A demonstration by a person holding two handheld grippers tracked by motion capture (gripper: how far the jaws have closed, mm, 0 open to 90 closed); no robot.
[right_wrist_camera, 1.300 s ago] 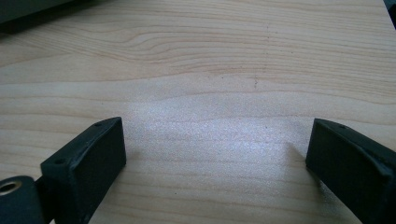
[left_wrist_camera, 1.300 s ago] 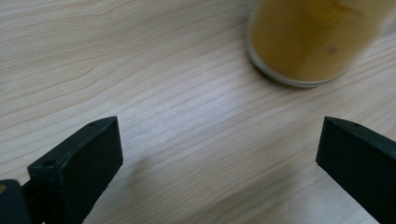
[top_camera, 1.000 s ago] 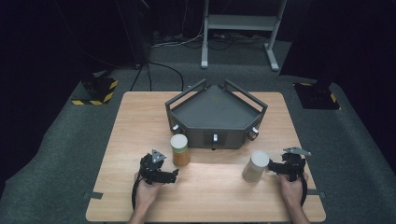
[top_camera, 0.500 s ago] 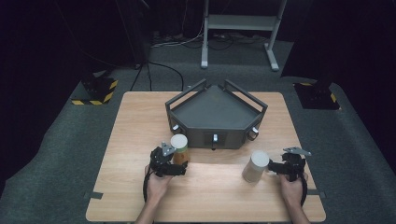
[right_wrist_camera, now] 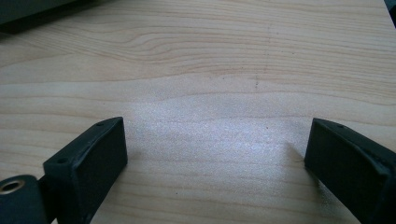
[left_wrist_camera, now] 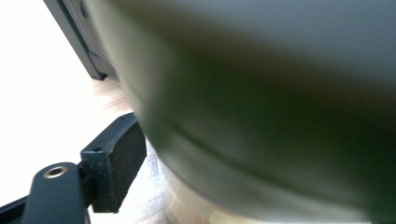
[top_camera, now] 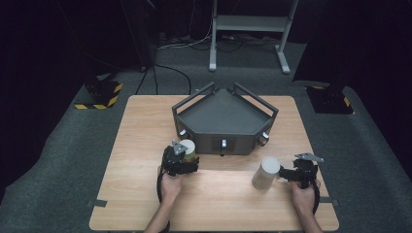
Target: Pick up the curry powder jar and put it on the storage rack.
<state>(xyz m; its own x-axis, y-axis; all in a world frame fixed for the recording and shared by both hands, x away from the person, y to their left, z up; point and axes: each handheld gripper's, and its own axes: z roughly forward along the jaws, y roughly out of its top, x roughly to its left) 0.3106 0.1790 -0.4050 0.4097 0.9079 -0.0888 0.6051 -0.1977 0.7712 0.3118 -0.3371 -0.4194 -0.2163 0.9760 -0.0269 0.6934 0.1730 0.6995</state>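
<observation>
My left claw (top_camera: 183, 156) has just been closing around the jar (top_camera: 187, 149); right claw (top_camera: 287, 174) gapes empty over the pale wooden tabletop (top_camera: 145, 126), grey carpet (top_camera: 63, 160) around.

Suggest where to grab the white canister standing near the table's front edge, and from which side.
Take the white canister on its round side wall, about mid-height, coming in level from its right. It stands upright on the table, so the curved wall gives two opposed faces. The right tongs sit open just beside it there, while the tray probably crowds an approach from behind.
</observation>
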